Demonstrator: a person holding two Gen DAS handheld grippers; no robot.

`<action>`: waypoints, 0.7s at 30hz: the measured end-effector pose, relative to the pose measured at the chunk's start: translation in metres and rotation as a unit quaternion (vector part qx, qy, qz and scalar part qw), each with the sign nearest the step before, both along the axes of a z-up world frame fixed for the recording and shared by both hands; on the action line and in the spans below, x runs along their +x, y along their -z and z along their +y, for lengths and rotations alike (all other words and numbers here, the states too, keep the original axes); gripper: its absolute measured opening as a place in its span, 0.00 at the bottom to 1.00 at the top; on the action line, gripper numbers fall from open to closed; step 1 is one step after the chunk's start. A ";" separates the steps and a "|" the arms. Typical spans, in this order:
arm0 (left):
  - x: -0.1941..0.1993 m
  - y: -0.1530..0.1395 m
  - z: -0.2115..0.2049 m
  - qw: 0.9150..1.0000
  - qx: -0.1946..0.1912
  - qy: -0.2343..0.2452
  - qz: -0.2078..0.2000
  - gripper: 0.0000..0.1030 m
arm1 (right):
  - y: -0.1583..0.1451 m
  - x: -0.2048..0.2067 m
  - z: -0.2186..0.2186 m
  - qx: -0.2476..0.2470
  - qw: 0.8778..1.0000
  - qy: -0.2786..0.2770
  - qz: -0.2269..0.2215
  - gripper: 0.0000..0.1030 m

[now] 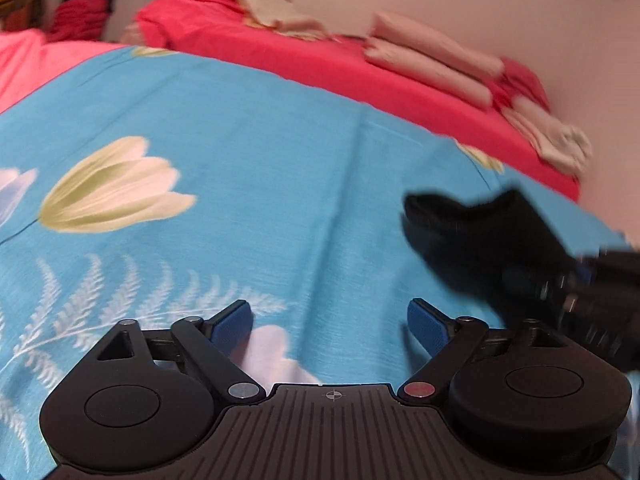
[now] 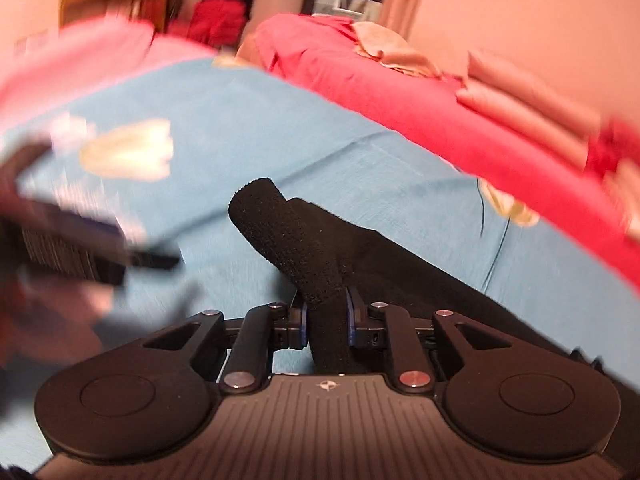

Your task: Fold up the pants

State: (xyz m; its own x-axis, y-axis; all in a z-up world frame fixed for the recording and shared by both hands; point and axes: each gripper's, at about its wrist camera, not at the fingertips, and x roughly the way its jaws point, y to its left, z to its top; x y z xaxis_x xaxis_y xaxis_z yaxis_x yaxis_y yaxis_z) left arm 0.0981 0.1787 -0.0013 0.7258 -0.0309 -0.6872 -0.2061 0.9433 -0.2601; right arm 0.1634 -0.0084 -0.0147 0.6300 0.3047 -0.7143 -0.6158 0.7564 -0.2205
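The black pants (image 2: pixel 320 248) hang bunched from my right gripper (image 2: pixel 326 320), which is shut on a fold of them above the blue flowered bedsheet (image 2: pixel 248 128). More black cloth trails away to the right (image 2: pixel 420 272). In the left wrist view the pants (image 1: pixel 472 232) show at the right, blurred, with the right gripper's body (image 1: pixel 600 284) beside them. My left gripper (image 1: pixel 330 324) is open and empty over the sheet (image 1: pixel 240 128), left of the pants. The left gripper shows as a dark blur in the right wrist view (image 2: pixel 72 240).
A red blanket (image 1: pixel 304 60) runs along the far side of the bed by the wall. Folded beige clothes (image 1: pixel 432 60) lie on it, with another beige piece (image 1: pixel 280 16) further back. A pink sheet (image 2: pixel 88 56) covers the far left.
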 end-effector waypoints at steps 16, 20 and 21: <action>0.106 -0.048 -0.132 0.973 0.000 0.215 -0.080 1.00 | -0.094 -0.002 -0.117 0.215 0.975 0.052 0.034 0.20; 0.130 -0.080 -0.184 0.961 0.043 0.255 -0.101 1.00 | -0.124 -0.003 -0.168 0.250 0.964 0.090 -0.007 0.20; 0.136 -0.085 -0.198 0.957 0.049 0.265 -0.102 1.00 | -0.129 -0.004 -0.183 0.257 0.961 0.104 -0.017 0.20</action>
